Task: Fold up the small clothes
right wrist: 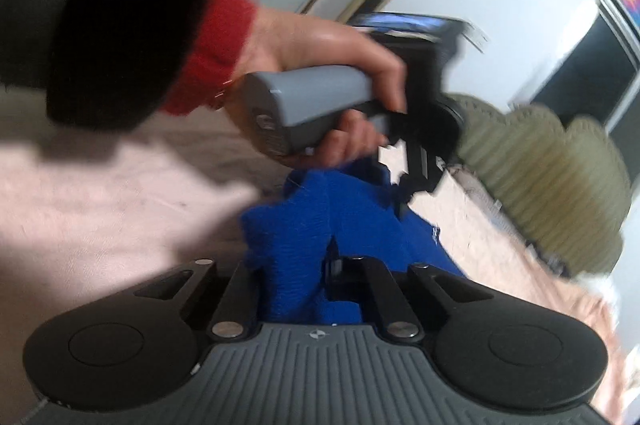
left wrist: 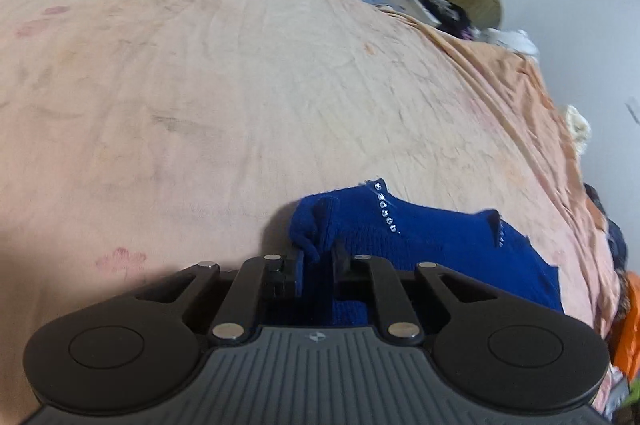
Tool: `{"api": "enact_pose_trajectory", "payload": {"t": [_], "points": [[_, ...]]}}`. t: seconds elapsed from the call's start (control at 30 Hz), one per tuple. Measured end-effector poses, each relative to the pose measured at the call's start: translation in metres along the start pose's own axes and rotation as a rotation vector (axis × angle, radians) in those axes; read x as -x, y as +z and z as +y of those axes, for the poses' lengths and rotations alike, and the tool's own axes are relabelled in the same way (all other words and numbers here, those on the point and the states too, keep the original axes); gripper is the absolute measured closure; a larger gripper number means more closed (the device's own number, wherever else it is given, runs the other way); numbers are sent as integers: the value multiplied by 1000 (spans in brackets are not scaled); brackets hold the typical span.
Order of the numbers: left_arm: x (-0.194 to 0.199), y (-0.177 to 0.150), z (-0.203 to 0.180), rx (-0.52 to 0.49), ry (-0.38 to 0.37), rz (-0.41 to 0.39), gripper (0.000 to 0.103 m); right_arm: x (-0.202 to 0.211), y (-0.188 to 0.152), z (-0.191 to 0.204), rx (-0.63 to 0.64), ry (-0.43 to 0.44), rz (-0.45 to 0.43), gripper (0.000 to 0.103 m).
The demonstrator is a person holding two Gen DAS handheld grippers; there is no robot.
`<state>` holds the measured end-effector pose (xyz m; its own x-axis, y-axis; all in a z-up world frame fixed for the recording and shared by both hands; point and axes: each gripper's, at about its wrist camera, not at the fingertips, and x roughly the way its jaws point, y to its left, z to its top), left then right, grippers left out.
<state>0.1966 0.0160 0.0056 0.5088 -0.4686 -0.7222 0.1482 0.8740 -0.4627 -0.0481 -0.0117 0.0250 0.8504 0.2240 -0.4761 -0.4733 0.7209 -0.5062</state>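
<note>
Now both claws pinch knit: left claw [left wrist: 318,257], right claw [right wrist: 298,265] each clamp blue sweater [left wrist: 440,241] over bed [left wrist: 200,85]. Risk: thin bite slips, fold skews.

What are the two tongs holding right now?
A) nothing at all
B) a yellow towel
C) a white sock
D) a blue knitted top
D: the left tongs and the right tongs are each shut on a bunch of the same blue knitted top, which has a row of sparkly beads and lies over the peach bedsheet.
</note>
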Motion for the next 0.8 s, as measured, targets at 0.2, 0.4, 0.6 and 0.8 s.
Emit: {"api": "enact_pose_trajectory", "payload": {"t": [0.2, 0.4, 0.6, 0.8], "points": [[29, 2, -69, -128, 140, -82, 92, 39, -11, -56, -261, -4, -69, 95], [39, 12, -143, -158, 169, -122, 92, 87, -48, -116, -500, -82, -120, 95], [-1, -1, -224, -260, 154, -96, 92, 120, -98, -164, -671, -185, -118, 95], [-60, -23, -302, -425, 158, -47, 92, 123, -157, -195, -823, -248, -83, 95]]}}
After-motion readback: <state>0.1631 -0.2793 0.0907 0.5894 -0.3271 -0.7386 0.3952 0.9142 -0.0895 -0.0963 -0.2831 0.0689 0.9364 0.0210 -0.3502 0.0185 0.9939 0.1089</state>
